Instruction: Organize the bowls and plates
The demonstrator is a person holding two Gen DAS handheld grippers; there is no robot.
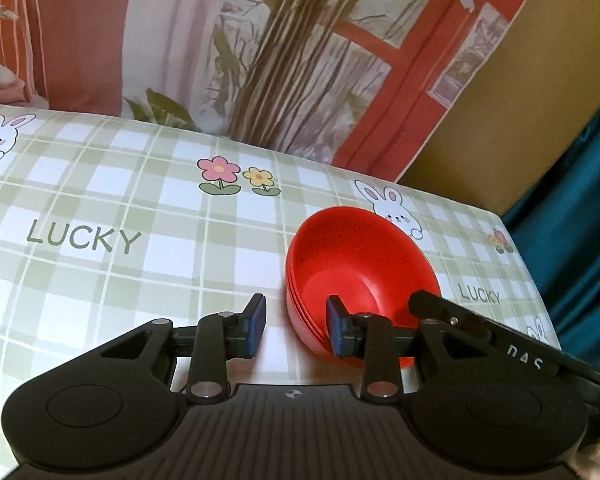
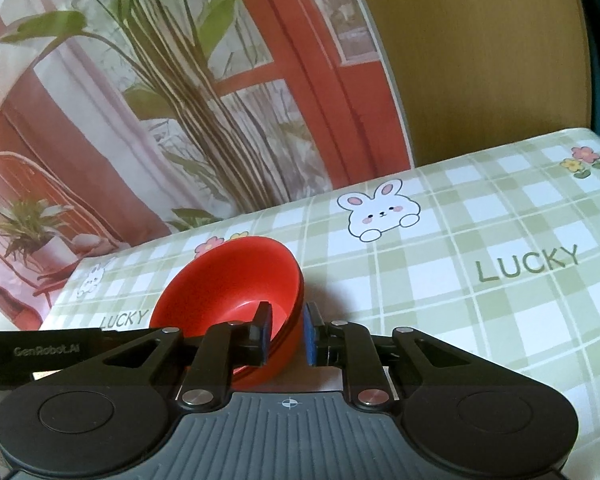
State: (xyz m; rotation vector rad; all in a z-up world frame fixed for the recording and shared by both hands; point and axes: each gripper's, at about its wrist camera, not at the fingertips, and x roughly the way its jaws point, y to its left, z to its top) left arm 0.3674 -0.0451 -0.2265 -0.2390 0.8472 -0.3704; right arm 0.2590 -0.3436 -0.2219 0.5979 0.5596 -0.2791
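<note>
Stack of glossy red plastic bowls (image 1: 360,276), nested, several rims visible, sits on the worktop (image 1: 100,208) covered in a green-and-white check cloth with bunnies, flowers and LUCKY print. Backdrop is a printed curtain (image 1: 300,60) with plant and red window frame.

Left gripper (image 1: 296,326): fingers parted, blue pads straddling the stack's near-left rim. The right-hand pad (image 1: 334,330) sits inside the bowl, the left-hand pad (image 1: 258,326) hangs outside over cloth with a clear gap to the bowl wall. Released, nothing pinched. Stack lies at about 1 o'clock from these fingers.

Right gripper (image 2: 288,334): fingers parted narrowly, one pad (image 2: 266,332) inside the bowl, the other (image 2: 310,334) outside, the stack's right rim between them. A thin gap shows on the outer side; reads as let go or barely touching, not clamped. Stack lies at about 11 o'clock from these fingers. In the left wrist view the right gripper's black arm enters at 3 o'clock and reaches the bowl edge.

Key relation: both grippers flank the same stack on opposite rims, equally close. Bowls are round, no long axis. Stack appears set down; the next move probably turns on backing each pair of fingers off the rim without dragging it.
</note>
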